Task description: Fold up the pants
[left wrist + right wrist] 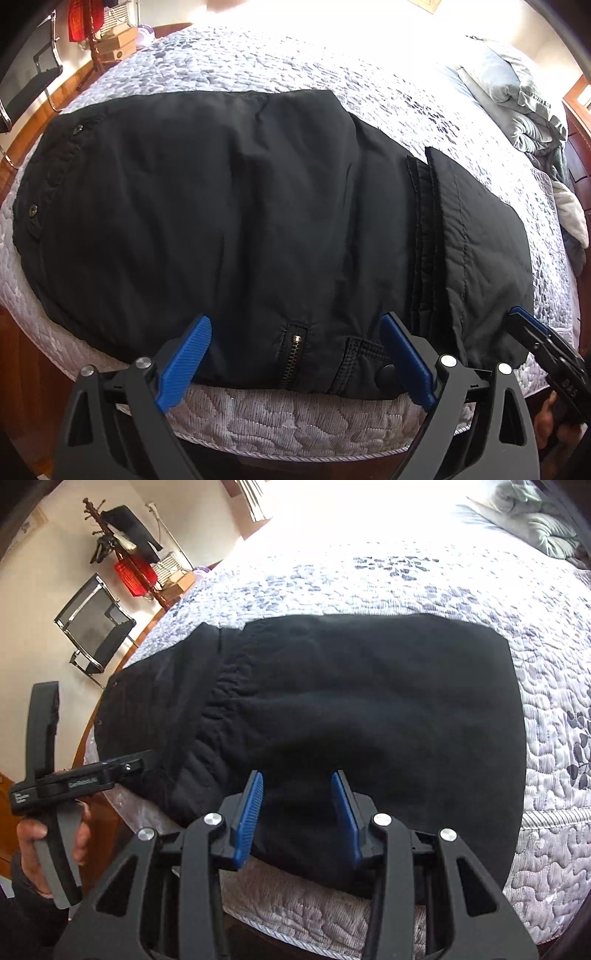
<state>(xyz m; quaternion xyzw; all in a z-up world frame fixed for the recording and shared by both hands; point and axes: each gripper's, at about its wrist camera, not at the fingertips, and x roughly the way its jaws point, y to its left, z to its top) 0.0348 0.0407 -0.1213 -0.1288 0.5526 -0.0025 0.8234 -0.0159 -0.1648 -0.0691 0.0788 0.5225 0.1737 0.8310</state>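
Note:
Black pants (240,206) lie folded on the quilted bed, waistband with snaps at the left, leg cuffs doubled over at the right (480,240). My left gripper (295,354) is open and empty, hovering over the near edge by the zipper pocket (293,354). My right gripper (297,805) is open and empty over the near edge of the pants (351,709). It also shows at the right edge of the left wrist view (532,328). The left gripper's handle (66,779) shows at the left of the right wrist view.
The white and grey quilt (258,62) covers the bed, with its front edge (280,424) just below the grippers. A heap of grey-green bedding (517,99) lies at the far right. A chair (96,627), a coat stand (122,554) and boxes stand beside the bed.

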